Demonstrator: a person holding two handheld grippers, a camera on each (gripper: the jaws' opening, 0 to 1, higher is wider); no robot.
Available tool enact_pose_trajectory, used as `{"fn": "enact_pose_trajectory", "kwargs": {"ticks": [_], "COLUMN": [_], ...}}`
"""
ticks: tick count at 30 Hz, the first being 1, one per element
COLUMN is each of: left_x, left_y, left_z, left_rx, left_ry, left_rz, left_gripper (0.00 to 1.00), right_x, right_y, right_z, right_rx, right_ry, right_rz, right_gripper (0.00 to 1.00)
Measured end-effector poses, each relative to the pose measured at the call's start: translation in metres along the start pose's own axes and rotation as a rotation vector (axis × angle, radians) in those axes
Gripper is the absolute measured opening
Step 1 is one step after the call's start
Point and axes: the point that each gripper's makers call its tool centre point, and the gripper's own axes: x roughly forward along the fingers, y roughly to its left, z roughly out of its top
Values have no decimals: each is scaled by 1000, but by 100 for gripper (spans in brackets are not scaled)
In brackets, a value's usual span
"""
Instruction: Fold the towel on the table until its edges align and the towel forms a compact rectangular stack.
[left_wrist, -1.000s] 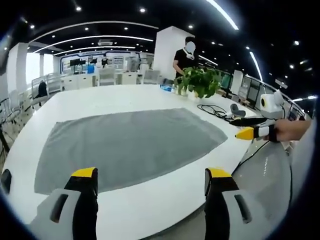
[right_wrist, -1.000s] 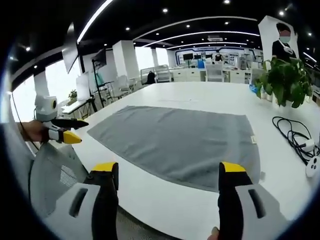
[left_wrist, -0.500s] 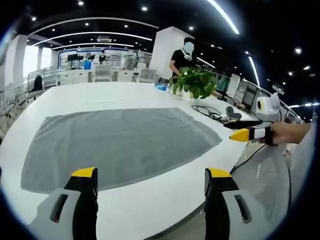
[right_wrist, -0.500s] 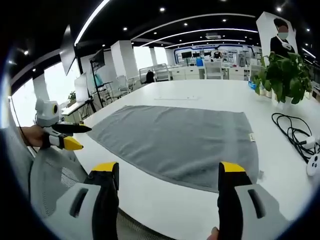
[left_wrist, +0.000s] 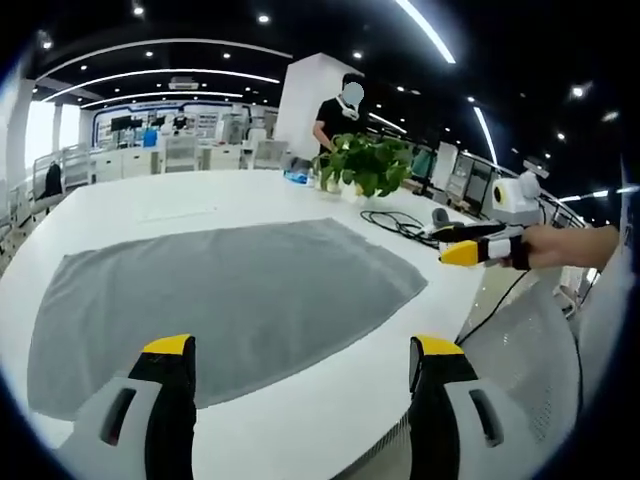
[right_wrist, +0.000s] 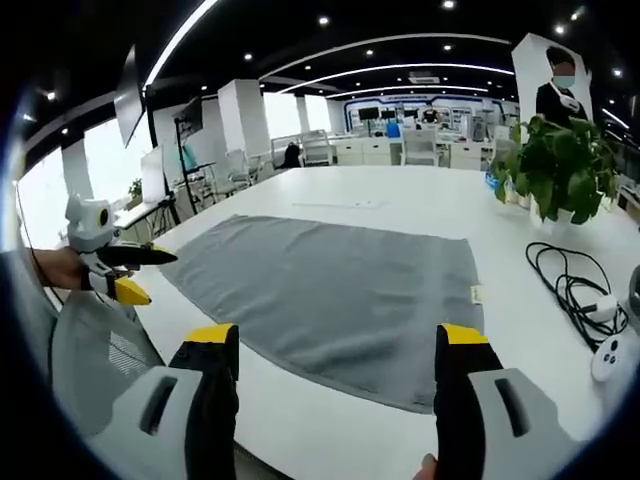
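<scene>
A grey towel (left_wrist: 215, 295) lies spread flat on the white table (left_wrist: 200, 190); in the right gripper view the same towel (right_wrist: 330, 290) has a small white label on its right edge. My left gripper (left_wrist: 300, 350) hovers open over the table's near edge, short of the towel, nothing between its yellow-tipped jaws. My right gripper (right_wrist: 325, 340) is likewise open and empty before the towel's near edge. The right gripper (left_wrist: 470, 245) shows at the right of the left gripper view, the left gripper (right_wrist: 125, 275) at the left of the right gripper view, both off the table.
A potted green plant (left_wrist: 365, 165) stands at the far side, with black cables (right_wrist: 570, 290) and a small white device (right_wrist: 615, 355) beside it. A person in black (left_wrist: 335, 115) stands beyond the plant. A grey mesh chair (left_wrist: 530, 350) is at the table's edge.
Both views have shifted a little across the table; the towel lies as before. Each gripper stays open.
</scene>
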Motion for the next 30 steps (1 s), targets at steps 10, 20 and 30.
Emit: {"fn": "enact_pose_trajectory", "kwargs": {"ticks": [10,20,30], "left_x": [29,53,70], "left_y": [-29,-57,-74], "left_z": [20,35,51], "left_rx": [104,175,226], "left_ry": [-11,-14,-27], "left_rz": [-108,-206,-257], "left_gripper": [91,90,90], "right_x": [-2,-2,-5], "right_y": [-19,-43,-70], "right_z": [14,36,55], "right_rx": [-58,-81,-97], "right_ry": [6,-26,-51], "right_rz": [-16,-59,-98], "right_gripper": [81,81,81]}}
